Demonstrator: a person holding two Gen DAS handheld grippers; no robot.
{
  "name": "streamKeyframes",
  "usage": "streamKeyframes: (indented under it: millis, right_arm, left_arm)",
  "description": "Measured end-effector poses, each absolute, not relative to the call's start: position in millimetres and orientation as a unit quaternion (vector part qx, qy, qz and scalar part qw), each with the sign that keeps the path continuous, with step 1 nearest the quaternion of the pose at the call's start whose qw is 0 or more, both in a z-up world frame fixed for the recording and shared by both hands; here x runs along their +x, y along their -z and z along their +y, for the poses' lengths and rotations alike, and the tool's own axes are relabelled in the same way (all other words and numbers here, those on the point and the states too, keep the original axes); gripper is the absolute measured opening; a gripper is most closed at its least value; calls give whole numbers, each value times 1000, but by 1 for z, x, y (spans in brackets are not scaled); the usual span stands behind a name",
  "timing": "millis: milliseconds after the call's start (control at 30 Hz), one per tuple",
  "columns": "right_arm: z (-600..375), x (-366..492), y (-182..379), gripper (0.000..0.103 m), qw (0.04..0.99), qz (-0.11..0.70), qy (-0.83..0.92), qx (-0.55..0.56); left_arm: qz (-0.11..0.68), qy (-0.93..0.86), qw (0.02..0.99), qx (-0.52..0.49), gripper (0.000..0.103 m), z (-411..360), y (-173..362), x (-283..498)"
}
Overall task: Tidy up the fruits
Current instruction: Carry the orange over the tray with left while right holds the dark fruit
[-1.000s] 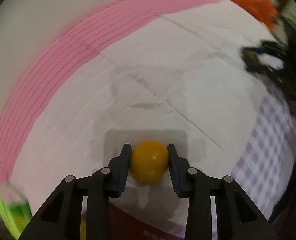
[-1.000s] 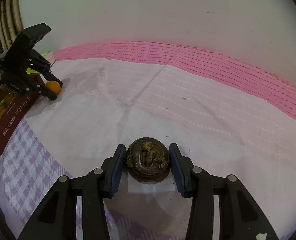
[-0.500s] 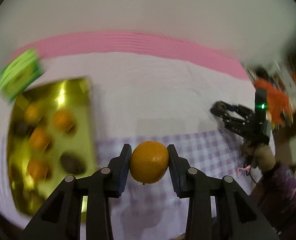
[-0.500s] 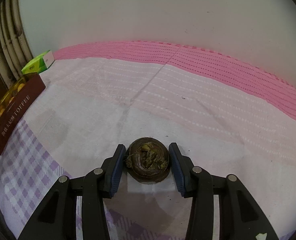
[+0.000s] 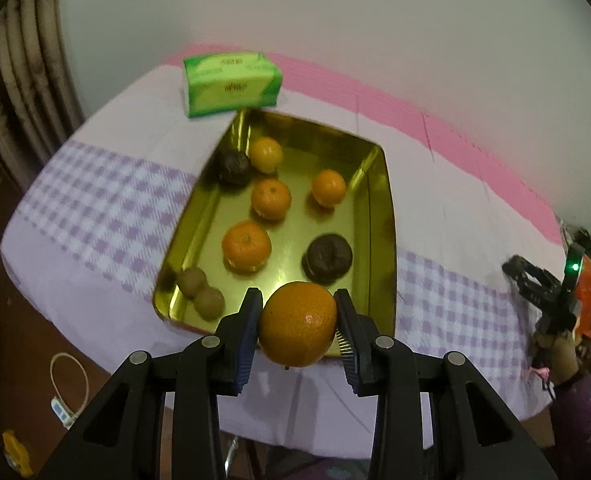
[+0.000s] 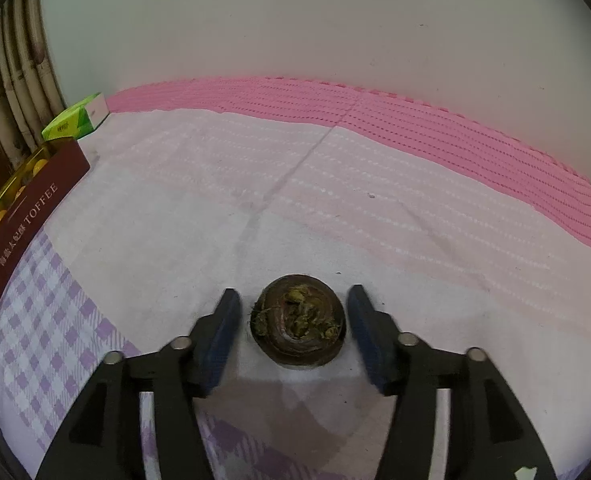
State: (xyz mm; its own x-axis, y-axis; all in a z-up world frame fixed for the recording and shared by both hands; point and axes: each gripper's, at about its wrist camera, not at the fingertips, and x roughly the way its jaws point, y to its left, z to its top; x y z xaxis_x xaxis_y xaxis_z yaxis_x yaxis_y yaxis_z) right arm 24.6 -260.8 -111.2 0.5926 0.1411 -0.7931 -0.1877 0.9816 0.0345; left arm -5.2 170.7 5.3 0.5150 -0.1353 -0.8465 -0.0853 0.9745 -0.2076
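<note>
The worktop [image 5: 107, 204] is lying under a cloth [image 6: 223, 216] that is showing white, a lilac check and a pink band along the wall. On it, near the left edge, a gold tray [image 5: 379, 184] is sitting with a dark red outer side that reads TOFFEE in the right wrist view. A green box [image 5: 231, 84] is standing just beyond the tray's far end.

Inside the tray four oranges [image 5: 246, 246] are resting apart from one another, two dark round fruits [image 5: 327, 258] are sitting among them, and two small brown fruits [image 5: 199, 290] are touching each other in the near left corner.

The left gripper [image 5: 298, 330] is gripping an orange [image 5: 297, 324], smooth and glossy, with both fingers [image 5: 245, 332] pressing its sides; it is hanging above the tray's near rim.

The right gripper [image 6: 293, 330] is standing open, its fingers [image 6: 219, 340] having just been spreading, with clear gaps either side of a brown fruit [image 6: 299, 326] that is sitting on the white cloth between them. That fruit is squat and round, ringed on top, with yellowish dry scraps at its centre. It is well apart from the tray, with bare cloth in between.
</note>
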Motion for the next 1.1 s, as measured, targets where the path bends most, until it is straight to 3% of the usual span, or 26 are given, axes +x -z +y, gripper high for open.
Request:
streamKeyframes:
  millis: [33,100,367,533,667,733,767,1100]
  right_arm:
    - [-262,26,112,83,891,446,-86,-25]
    - [-264,31,114,90,889,451,-76,-18]
    - [-260,30,113,88,890,450,-70,-29]
    - [-256,26,109,68,893,441,-82,-33]
    - [-258,25,108,61,894,442,-71,-8]
    - [-257,23,105,45,892,448,-65,6]
    - [-255,23,104,42,890,451,-64,12]
    - [-244,16,107,43,899,436,-33,17]
  left_arm:
    - [485,11,868,-105,37,171,-10,-5]
    - [471,5,877,-94,37,170,-15,-3]
    - [467,2,878,-105,37,167,-15,0]
    - [468,1,878,-103,37,162,-15,2]
    - [465,-7,878,-114,37,164,-18,2]
    - [463,-13,879,-117,37,166,-20,2]
    - [461,-16,880,-115,37,167,-20,2]
    - [459,-9,883,-96,37,168,-7,4]
